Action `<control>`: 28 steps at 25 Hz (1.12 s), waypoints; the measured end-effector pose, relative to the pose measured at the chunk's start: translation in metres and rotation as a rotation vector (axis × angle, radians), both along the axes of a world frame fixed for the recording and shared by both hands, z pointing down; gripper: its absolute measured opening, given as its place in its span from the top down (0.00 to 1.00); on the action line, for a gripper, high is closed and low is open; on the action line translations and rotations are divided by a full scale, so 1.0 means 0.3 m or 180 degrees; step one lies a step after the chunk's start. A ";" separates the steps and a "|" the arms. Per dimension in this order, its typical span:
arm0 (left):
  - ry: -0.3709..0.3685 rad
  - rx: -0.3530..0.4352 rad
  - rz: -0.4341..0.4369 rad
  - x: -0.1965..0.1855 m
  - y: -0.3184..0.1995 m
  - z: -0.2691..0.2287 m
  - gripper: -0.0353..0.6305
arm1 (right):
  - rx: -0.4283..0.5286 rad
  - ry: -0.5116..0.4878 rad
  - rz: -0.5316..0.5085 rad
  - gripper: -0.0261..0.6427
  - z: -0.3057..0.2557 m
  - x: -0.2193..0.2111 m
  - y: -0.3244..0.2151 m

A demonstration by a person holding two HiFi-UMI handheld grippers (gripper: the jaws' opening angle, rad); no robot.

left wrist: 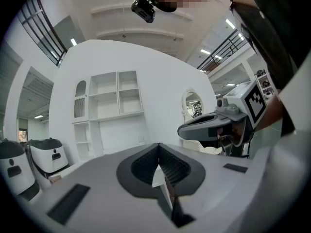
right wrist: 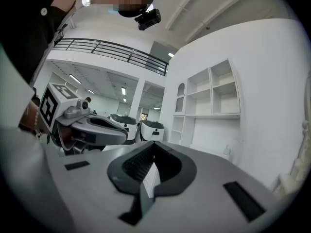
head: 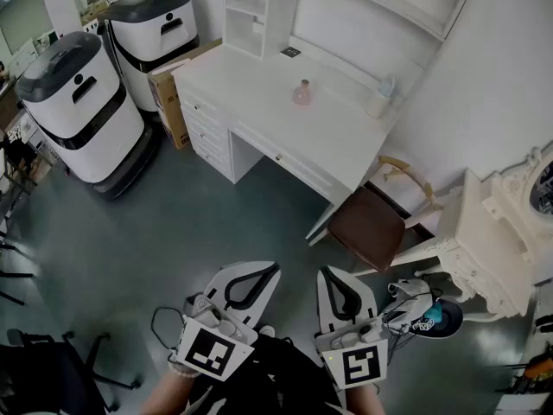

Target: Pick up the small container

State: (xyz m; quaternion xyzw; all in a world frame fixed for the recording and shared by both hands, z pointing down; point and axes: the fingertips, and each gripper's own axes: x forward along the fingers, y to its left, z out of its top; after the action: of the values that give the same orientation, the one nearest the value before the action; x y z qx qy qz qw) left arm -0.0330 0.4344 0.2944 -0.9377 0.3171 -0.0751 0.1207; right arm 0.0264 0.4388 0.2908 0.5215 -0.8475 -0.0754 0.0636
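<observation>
The white table point(head: 328, 141) stands well apart from the person, across the open floor, with a brown chair point(head: 367, 227) pushed near its right end. Both tools are held low and close to the body. The left tool point(left wrist: 158, 154) has its jaws fully together with nothing between them, and the right tool point(right wrist: 153, 152) is the same, closed and empty. The small container point(head: 301, 93) stands upright near the middle of the table top, alone, well apart from a white bottle point(head: 378, 99) that is near the wall.

The container is pink, with a round belly and a thin neck. From here its material is too small to tell. I judge it is light, and probably stiff and smooth, so the round side can slip out of flat pads. If it is glass, it can break when it tips. The best hold seems to be across the belly at its widest part, with level jaws and a gentle squeeze. The neck looks too thin for a safe hold.
</observation>
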 end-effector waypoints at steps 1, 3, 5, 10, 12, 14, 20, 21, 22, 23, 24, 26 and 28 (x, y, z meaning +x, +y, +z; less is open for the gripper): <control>-0.0002 0.0006 0.0005 -0.001 -0.003 0.000 0.94 | 0.0004 0.0003 -0.0004 0.96 0.000 -0.003 -0.004; -0.0007 0.0011 0.0012 -0.004 -0.010 0.003 0.94 | 0.0013 0.0007 -0.0012 0.96 0.001 -0.010 -0.011; -0.0014 0.0004 0.0012 -0.007 -0.016 0.007 0.94 | 0.0011 0.0011 -0.0017 0.96 0.003 -0.016 -0.018; -0.0006 -0.0009 -0.0012 -0.021 -0.029 0.011 0.94 | -0.0024 0.0008 -0.0026 0.96 0.008 -0.024 -0.026; -0.0003 -0.0007 -0.0022 -0.033 -0.034 0.012 0.94 | -0.0018 0.0013 -0.0035 0.96 0.005 -0.035 -0.031; -0.0005 -0.0005 -0.0033 -0.045 -0.039 0.010 0.94 | 0.0001 0.0002 -0.0045 0.96 -0.002 -0.046 -0.038; -0.0002 0.0042 -0.0072 -0.092 -0.047 0.000 0.94 | 0.0016 -0.0144 -0.0007 0.96 -0.020 -0.064 -0.040; 0.0001 0.0058 -0.0078 -0.102 -0.049 -0.003 0.94 | 0.0021 -0.0128 0.0006 0.96 -0.020 -0.068 -0.039; 0.0006 0.0069 -0.0083 -0.111 -0.049 -0.007 0.94 | 0.0020 -0.0109 0.0015 0.96 -0.020 -0.072 -0.037; 0.0011 0.0078 -0.0086 -0.119 -0.048 -0.010 0.94 | 0.0019 -0.0093 0.0022 0.96 -0.020 -0.076 -0.034; 0.0015 0.0084 -0.0089 -0.127 -0.047 -0.013 0.94 | 0.0020 -0.0081 0.0031 0.96 -0.021 -0.079 -0.031; 0.0023 0.0087 -0.0100 -0.143 -0.044 -0.014 0.94 | 0.0025 -0.0072 0.0059 0.96 -0.022 -0.084 -0.025; 0.0034 0.0091 -0.0108 -0.158 -0.041 -0.011 0.94 | 0.0030 -0.0060 0.0084 0.96 -0.019 -0.089 -0.016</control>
State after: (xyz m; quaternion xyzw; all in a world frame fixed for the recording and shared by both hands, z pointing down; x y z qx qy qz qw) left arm -0.0803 0.4222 0.2910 -0.9307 0.3346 -0.0676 0.1311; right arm -0.0003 0.4339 0.2851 0.5336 -0.8408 -0.0737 0.0540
